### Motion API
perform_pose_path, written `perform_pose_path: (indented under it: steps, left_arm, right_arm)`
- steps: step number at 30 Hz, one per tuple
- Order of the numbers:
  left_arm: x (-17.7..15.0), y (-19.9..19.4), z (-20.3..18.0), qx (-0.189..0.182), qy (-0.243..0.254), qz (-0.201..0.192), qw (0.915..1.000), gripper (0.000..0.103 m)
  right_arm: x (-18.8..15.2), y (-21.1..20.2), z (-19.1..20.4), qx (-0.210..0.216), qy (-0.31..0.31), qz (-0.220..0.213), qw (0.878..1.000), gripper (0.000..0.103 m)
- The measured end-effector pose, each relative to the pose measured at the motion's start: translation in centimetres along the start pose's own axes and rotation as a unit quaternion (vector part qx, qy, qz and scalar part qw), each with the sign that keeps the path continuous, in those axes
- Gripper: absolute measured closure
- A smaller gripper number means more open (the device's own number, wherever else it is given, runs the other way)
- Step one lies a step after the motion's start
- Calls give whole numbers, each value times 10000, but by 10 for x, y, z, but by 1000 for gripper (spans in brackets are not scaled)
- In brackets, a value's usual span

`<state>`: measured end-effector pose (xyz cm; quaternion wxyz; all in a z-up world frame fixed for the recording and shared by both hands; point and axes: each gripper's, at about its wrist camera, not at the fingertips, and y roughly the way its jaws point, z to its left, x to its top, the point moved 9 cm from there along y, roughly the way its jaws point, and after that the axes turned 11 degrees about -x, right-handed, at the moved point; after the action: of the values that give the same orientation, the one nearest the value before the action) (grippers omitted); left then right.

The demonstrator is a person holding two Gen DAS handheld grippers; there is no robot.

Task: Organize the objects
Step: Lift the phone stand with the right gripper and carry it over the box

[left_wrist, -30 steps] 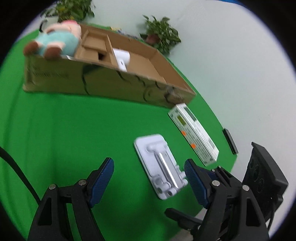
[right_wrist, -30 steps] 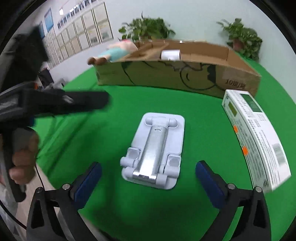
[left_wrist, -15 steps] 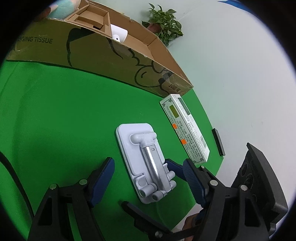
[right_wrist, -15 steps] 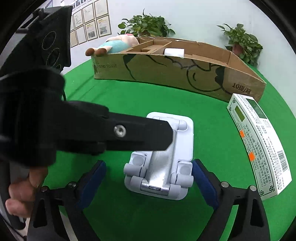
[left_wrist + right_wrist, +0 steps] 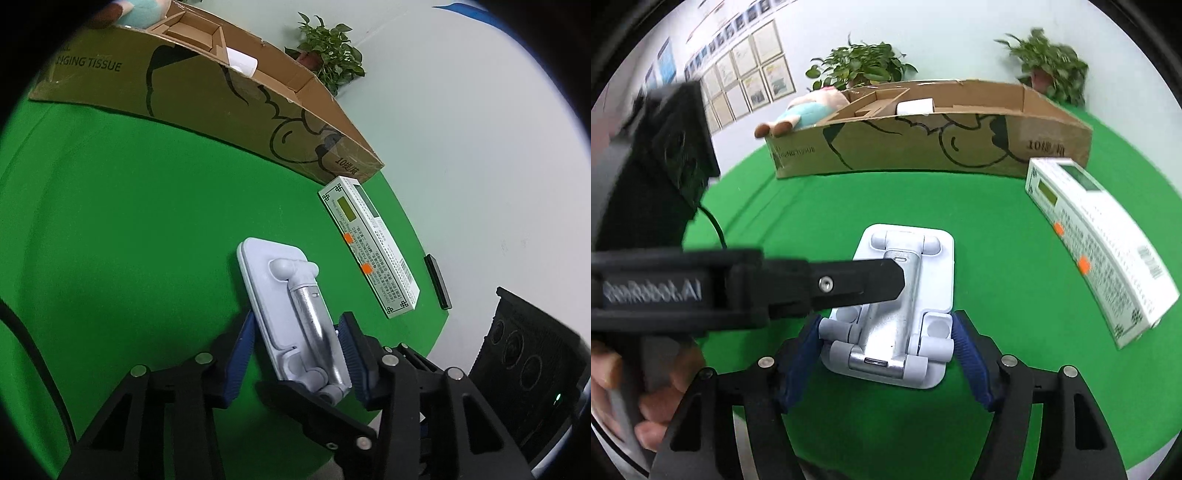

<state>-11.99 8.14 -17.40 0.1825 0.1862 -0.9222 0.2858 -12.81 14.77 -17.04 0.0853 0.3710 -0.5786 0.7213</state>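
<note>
A white folding phone stand (image 5: 291, 314) with a silver arm lies flat on the green table; it also shows in the right wrist view (image 5: 901, 306). My left gripper (image 5: 295, 354) is shut on the stand's near end, a blue pad on each side. My right gripper (image 5: 886, 350) is also closed around the stand's near end, pads touching its sides. The left gripper's finger (image 5: 849, 284) crosses over the stand in the right wrist view.
A long cardboard box (image 5: 229, 92) stands at the back, holding a white roll (image 5: 242, 64) and a plush toy (image 5: 809, 110). A white carton (image 5: 369, 243) lies to the right of the stand. A black bar (image 5: 437, 282) lies near the table edge. Potted plants (image 5: 328, 62) stand behind.
Both grippers moved forward onto the stand and closed from wide open onto its near end. The stand has stayed on the table.
</note>
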Motion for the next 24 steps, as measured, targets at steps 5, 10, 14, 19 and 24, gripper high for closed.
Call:
perform_pose_path:
  steps: [5, 10, 14, 19, 24]
  left_arm:
    - [-2, 0, -2, -221, -130, -17, 9997, 68]
    - [-1, -3, -14, -166, 154, 52, 9997, 73]
    - [9, -12, -34, -173, 506, -68, 9985, 75]
    - [29, -25, -58, -273, 809, -266, 9960, 75]
    - [49, -34, -83, -282, 1172, -380, 9920, 76]
  right_arm:
    - [3, 1, 0, 298, 197, 0, 9994, 36]
    - [-4, -9, 0, 436, 435, -28, 9981, 37]
    - [1, -16, 2, 381, 448, -176, 9981, 37]
    - [22, -42, 0, 263, 331, -591, 9974, 37]
    - [50, -62, -1, 140, 232, -922, 9954, 38]
